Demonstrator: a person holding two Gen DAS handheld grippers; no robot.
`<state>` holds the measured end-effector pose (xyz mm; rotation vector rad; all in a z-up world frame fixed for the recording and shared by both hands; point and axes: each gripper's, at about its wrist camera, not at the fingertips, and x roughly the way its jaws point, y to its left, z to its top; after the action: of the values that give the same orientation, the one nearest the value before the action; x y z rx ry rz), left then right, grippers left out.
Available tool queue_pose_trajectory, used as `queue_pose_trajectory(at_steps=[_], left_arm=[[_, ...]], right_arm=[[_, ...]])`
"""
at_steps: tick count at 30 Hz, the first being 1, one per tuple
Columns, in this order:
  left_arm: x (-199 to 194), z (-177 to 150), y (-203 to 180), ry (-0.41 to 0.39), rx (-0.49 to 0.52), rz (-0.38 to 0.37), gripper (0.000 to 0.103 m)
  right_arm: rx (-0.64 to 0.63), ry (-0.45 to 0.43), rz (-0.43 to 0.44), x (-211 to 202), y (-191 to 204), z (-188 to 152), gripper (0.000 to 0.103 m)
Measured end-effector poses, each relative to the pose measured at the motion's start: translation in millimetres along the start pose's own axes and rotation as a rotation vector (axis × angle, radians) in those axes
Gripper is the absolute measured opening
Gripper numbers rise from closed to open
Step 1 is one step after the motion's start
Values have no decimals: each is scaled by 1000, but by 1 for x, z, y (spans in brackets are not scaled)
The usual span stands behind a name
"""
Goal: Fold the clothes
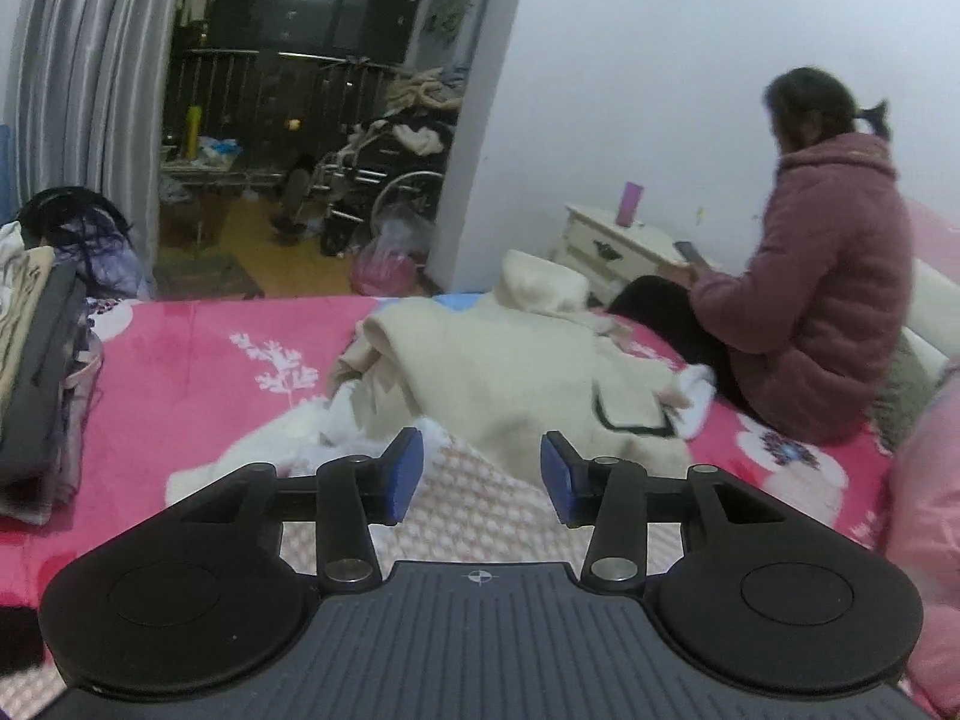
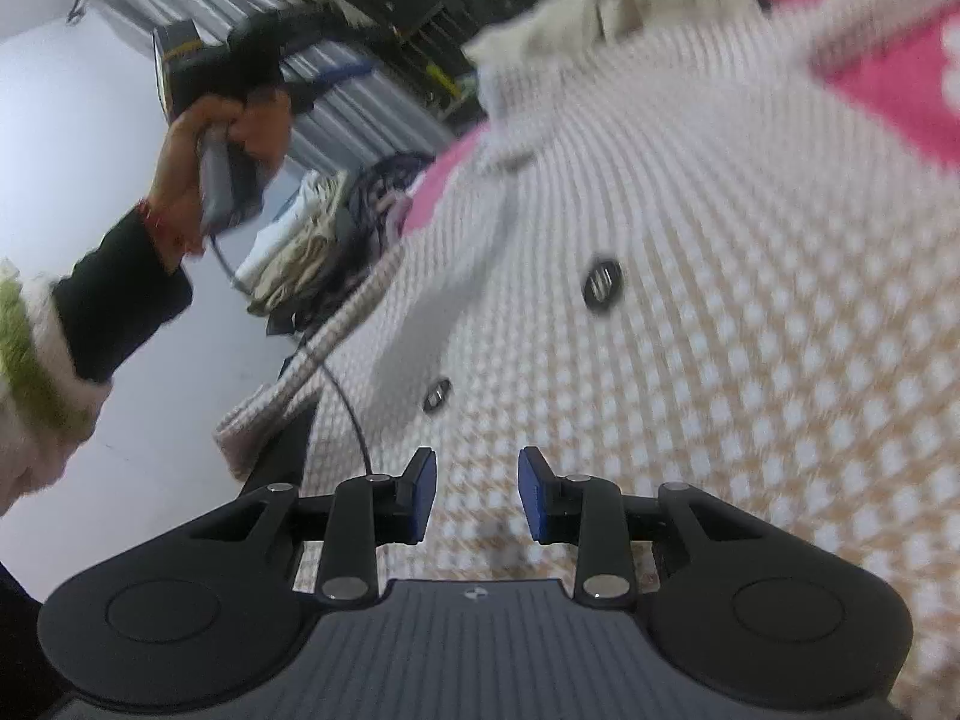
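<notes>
A beige-and-white checked knit garment (image 2: 690, 312) with dark buttons (image 2: 602, 283) lies flat on the pink flowered bed cover (image 1: 198, 354). It also shows in the left wrist view (image 1: 474, 504), under the fingers. My right gripper (image 2: 477, 495) is open and empty, close above the garment. My left gripper (image 1: 482, 477) is open and empty over the garment's edge. A cream fleece garment (image 1: 510, 384) with a dark-trimmed pocket lies crumpled just beyond it. The right wrist view is tilted and blurred; it shows the hand holding the left gripper's handle (image 2: 225, 180).
A stack of folded clothes (image 1: 36, 360) sits at the bed's left edge. A person in a pink jacket (image 1: 822, 276) sits on the bed's right side. A white nightstand (image 1: 612, 240) stands behind. A doorway leads to a wheelchair (image 1: 384, 174) and clutter.
</notes>
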<state>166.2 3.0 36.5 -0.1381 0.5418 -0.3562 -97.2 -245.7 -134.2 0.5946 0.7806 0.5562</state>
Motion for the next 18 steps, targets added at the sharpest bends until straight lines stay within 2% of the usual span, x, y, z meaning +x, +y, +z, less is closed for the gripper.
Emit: queue_pose_trajectory(at_steps=[4,7,11,14,16,18], left_arm=[[-30,-22,-7,62,44,-41,44],[-36,-52,-5,143,71,-62,48],[-20,-104,-13,260,136,-94,48],[-4,-144,-29,305,231,-136,48],[8,-168,-42,329,315,-118,48],[18,-186,-44,333,351,-95,50]], right_arm=[[-28,-39,-134,-25,12,-1,34],[-51,-1,-232,-26,18,-4,33],[-94,14,-237,-16,37,-9,33],[-172,45,-272,-1,53,-16,33],[-210,105,-313,10,55,-27,33],[-259,162,-375,11,56,-45,33]])
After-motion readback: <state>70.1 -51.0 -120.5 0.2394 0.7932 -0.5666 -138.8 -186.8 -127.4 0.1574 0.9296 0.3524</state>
